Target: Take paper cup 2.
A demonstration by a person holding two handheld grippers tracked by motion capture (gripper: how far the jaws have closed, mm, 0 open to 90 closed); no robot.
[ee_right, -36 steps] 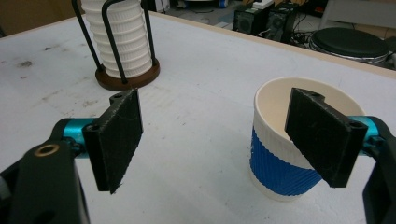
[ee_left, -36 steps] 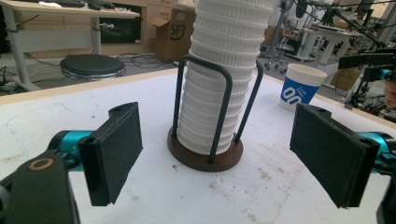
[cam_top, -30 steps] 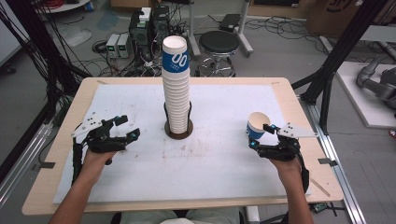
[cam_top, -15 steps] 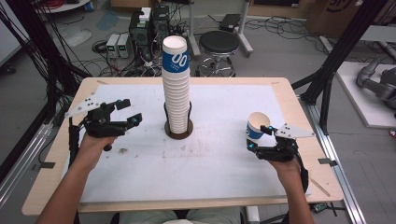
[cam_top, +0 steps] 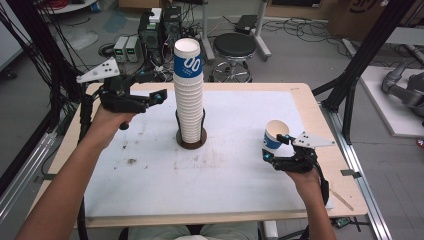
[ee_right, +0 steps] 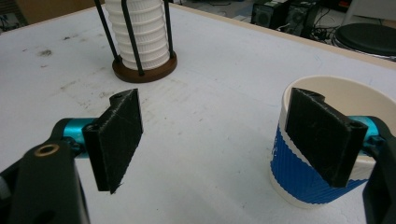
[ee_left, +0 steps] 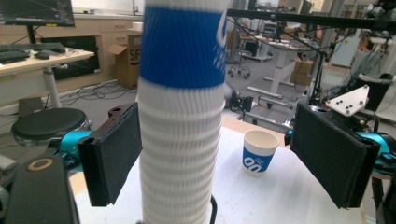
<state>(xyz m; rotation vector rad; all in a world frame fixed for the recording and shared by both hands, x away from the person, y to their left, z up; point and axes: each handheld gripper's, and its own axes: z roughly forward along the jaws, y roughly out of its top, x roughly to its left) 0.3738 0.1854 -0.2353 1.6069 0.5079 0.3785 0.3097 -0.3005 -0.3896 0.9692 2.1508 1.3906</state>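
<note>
The tall stack of nested white ribbed paper cups (cam_top: 189,95) stands upright in a round dark-brown holder with black wire uprights (cam_top: 190,140) near the middle of the white-covered wooden table (cam_top: 150,185). We see the topmost cup wearing a blue band with white "00"-like marks; the top cup's mouth looks empty from above.

The left gripper (cam_top: 152,97) is held above the table, just left of the stack's upper part. In the left gripper view its fingers (ee_left: 112,156) are spread wide, with the stack's ribbed column between them, close to one pad; we cannot tell if it touches.

The single white paper cup with a blue sleeve (cam_top: 274,136) stands upright at the table's right side, empty as far as we see, bearing the same white "00" mark (ee_left: 256,164). The right gripper (cam_top: 278,148) sits at it. The right gripper view shows what the high view hides: its fingers (ee_right: 322,135) are spread, one pad at the cup's rim and the other well apart over bare table, so the cup is not pinched.
</note>
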